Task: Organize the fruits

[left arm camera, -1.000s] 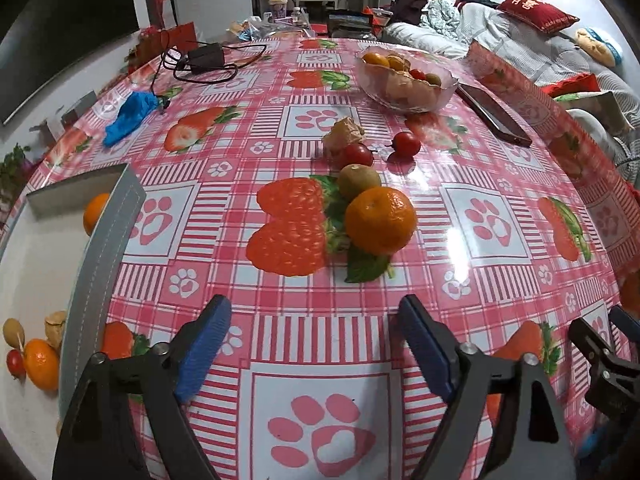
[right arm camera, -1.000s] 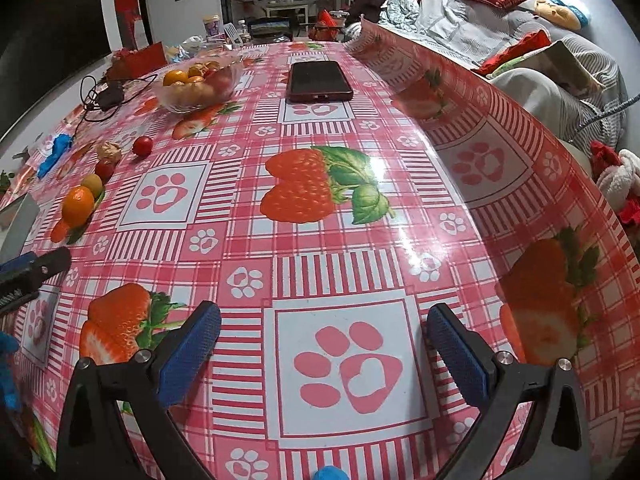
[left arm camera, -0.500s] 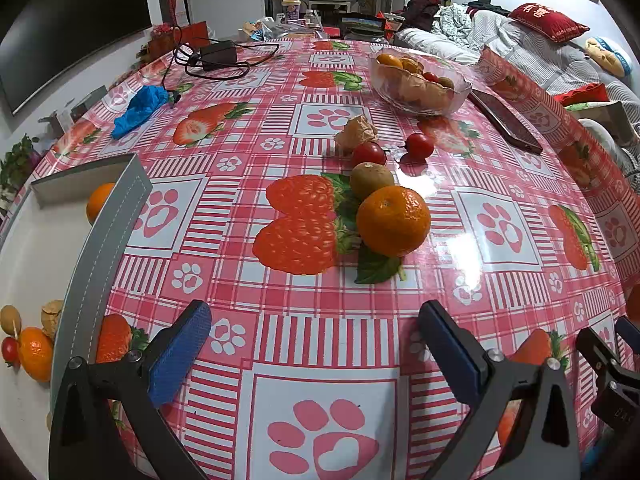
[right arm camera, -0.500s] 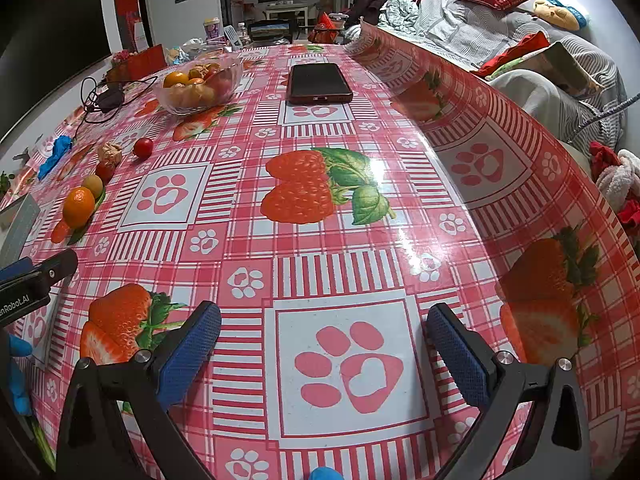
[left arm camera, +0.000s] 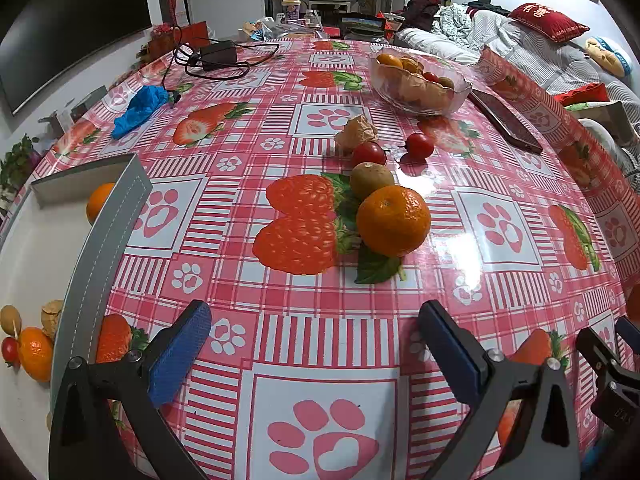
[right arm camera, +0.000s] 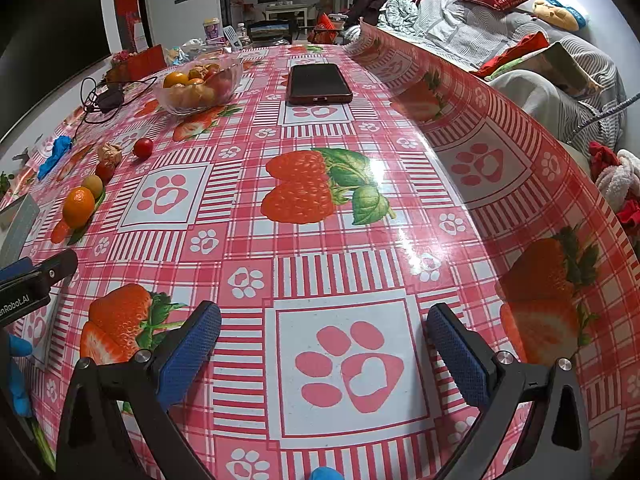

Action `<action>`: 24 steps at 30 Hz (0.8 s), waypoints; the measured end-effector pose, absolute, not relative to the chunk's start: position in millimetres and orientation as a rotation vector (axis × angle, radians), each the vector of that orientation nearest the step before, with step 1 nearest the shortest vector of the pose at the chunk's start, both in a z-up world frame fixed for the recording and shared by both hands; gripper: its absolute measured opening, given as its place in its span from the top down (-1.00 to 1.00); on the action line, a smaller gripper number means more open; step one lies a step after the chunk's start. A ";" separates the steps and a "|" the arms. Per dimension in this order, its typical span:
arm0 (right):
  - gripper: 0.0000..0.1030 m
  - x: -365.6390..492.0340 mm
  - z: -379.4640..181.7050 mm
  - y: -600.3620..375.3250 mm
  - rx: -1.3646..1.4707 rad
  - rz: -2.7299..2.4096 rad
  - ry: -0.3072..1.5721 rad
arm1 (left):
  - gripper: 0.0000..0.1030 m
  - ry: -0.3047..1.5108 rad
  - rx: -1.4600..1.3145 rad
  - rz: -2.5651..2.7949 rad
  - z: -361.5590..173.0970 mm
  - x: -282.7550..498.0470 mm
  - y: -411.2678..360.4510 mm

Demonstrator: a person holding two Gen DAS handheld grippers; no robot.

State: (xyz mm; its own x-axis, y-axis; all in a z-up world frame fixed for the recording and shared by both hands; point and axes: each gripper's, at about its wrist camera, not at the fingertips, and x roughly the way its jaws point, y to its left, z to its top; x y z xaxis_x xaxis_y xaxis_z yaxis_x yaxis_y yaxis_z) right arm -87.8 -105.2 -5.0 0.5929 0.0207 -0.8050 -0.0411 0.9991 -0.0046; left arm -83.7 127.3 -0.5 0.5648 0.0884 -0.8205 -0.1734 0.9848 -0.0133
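Observation:
In the left wrist view an orange (left arm camera: 393, 221) lies on the strawberry tablecloth with a kiwi (left arm camera: 371, 179) touching it behind. Farther back sit two cherry tomatoes (left arm camera: 369, 153) (left arm camera: 418, 145) and a walnut (left arm camera: 357, 133). My left gripper (left arm camera: 314, 334) stands open, empty, a little short of the orange. A grey tray (left arm camera: 100, 248) at the left holds several fruits, among them an orange (left arm camera: 35, 354). My right gripper (right arm camera: 322, 334) is open over bare cloth; the same orange (right arm camera: 79, 207) shows far to its left.
A glass bowl (left arm camera: 418, 84) of fruit stands at the back, a dark phone (left arm camera: 506, 120) beside it. A blue cloth (left arm camera: 140, 108) and a charger with cable (left arm camera: 218, 56) lie at the back left. The table edge curves away on the right (right arm camera: 560, 184) toward a sofa.
My left gripper's jaws have spread wider. The view has shifted slightly, with the orange a little larger in frame. The right gripper has not moved.

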 end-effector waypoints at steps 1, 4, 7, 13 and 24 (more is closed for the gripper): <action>-1.00 -87.8 -5.0 -105.2 -0.023 0.036 0.935 | -1.00 0.959 -0.096 0.154 -0.7 -83.5 127.3; -1.00 -88.0 -5.0 -105.3 -0.023 0.036 0.935 | -1.00 0.959 -0.096 0.154 -0.3 -84.0 127.2; -1.00 -88.0 -5.0 -105.2 -0.023 0.036 0.935 | -1.00 0.959 -0.096 0.154 -0.3 -84.0 127.2; -1.00 -88.1 -5.1 -105.3 -0.023 0.036 0.935 | -1.00 0.959 -0.096 0.155 -0.7 -83.7 127.2; -1.00 -88.1 -5.0 -105.1 -0.023 0.037 0.935 | -1.00 0.963 -0.087 0.138 -0.3 -83.7 127.4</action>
State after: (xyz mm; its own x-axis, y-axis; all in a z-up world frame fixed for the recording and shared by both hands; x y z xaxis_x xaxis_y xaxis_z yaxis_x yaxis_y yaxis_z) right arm -88.1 -105.1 -5.0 0.5935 0.0214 -0.8045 -0.0416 0.9991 -0.0041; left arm -83.7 127.4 -0.3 0.5636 0.0784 -0.8223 -0.1558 0.9877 -0.0126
